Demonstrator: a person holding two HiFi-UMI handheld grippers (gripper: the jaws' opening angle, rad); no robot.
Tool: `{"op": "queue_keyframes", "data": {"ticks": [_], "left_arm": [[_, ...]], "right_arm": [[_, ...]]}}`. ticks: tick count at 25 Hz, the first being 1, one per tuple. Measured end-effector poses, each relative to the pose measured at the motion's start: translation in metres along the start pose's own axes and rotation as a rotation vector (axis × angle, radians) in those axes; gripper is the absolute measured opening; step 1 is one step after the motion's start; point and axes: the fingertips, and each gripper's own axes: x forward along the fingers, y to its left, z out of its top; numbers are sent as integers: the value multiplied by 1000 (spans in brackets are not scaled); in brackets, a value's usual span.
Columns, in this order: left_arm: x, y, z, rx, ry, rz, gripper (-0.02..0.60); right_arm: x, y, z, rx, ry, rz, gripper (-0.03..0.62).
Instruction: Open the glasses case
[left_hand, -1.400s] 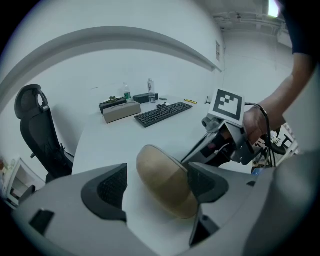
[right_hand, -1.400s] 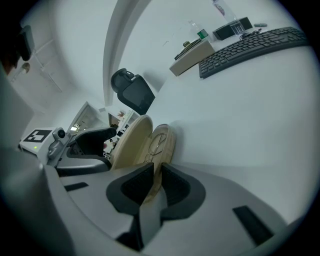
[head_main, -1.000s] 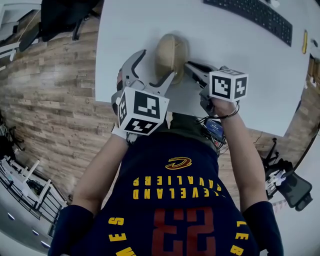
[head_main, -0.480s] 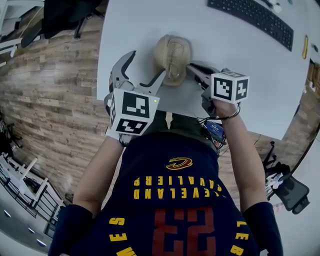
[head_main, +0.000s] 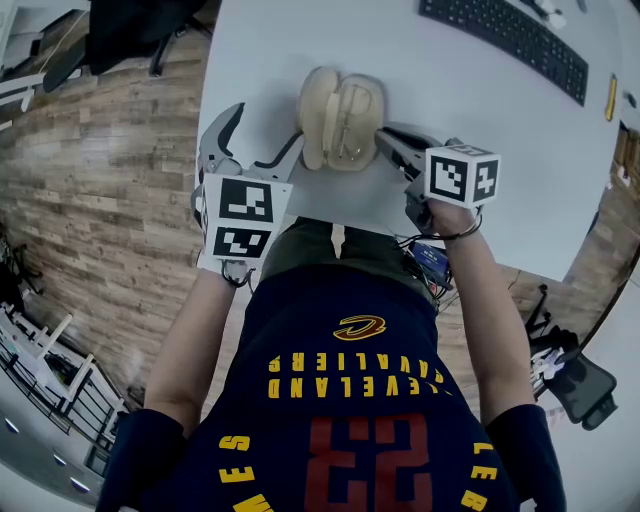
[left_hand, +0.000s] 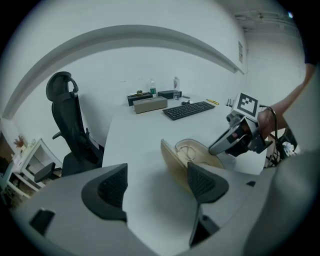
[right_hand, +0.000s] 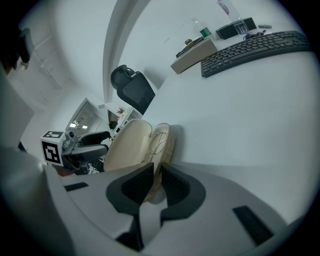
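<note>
Right claw (right_hand: 154, 182) clamped on case (head_main: 345, 120) rim, left claw (left_hand: 157, 182) released.
Case lies open on white worktop (head_main: 450, 85), lid (head_main: 314, 112) flipped to the left, specs (right_hand: 156, 142) showing inside; left claw's jaws wide apart w/ nothing btwn, just beside the lid.

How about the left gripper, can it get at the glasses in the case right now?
Probably yes, from above. The glasses case lies open and the left gripper is open and empty beside it, though the raised lid stands between it and the glasses.
</note>
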Motion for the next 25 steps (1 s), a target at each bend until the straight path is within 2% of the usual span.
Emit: {"op": "queue_keyframes", "data": {"ticks": [5, 25], "left_arm": [[5, 15, -18, -35, 41, 27, 371], [20, 25, -41, 2, 105, 56, 368]], "right_arm": [[0, 1, 0, 3, 5, 0, 61], [-1, -2, -1, 8, -2, -6, 61]]}}
